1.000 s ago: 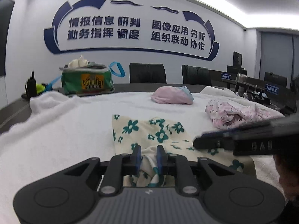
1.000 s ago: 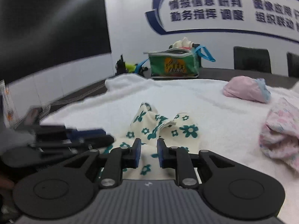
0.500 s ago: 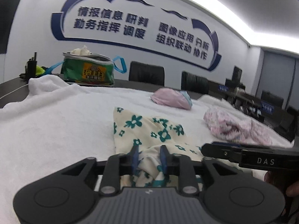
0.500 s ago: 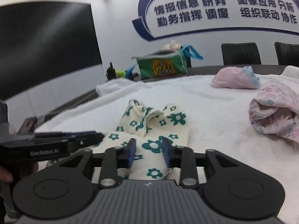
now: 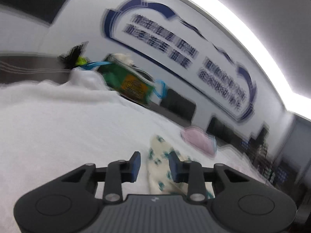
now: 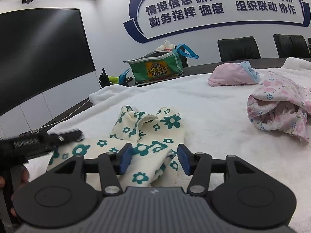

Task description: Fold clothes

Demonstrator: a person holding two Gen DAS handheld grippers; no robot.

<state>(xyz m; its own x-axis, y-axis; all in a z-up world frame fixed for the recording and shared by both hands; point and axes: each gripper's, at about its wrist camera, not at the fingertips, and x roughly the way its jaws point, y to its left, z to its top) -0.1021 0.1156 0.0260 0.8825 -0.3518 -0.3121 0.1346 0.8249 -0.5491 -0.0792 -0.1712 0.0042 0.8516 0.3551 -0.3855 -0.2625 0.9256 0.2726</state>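
Cream cloth with green flowers [image 6: 147, 136] lay crumpled on the white towel [image 6: 210, 116] covering the tabletop. Both the left gripper [image 5: 154, 164] and right gripper [image 6: 154, 158] had fingers spread, released, the garment lying between them.

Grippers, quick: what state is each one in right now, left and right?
Left gripper: open, holding nothing; the floral garment lies between its fingers.
Right gripper: open, holding nothing, over the same garment.

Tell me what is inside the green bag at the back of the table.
A whitish bundle pokes out of the green bag, whose top is open. Its walls hide everything lower down, so the rest of its contents cannot be seen.
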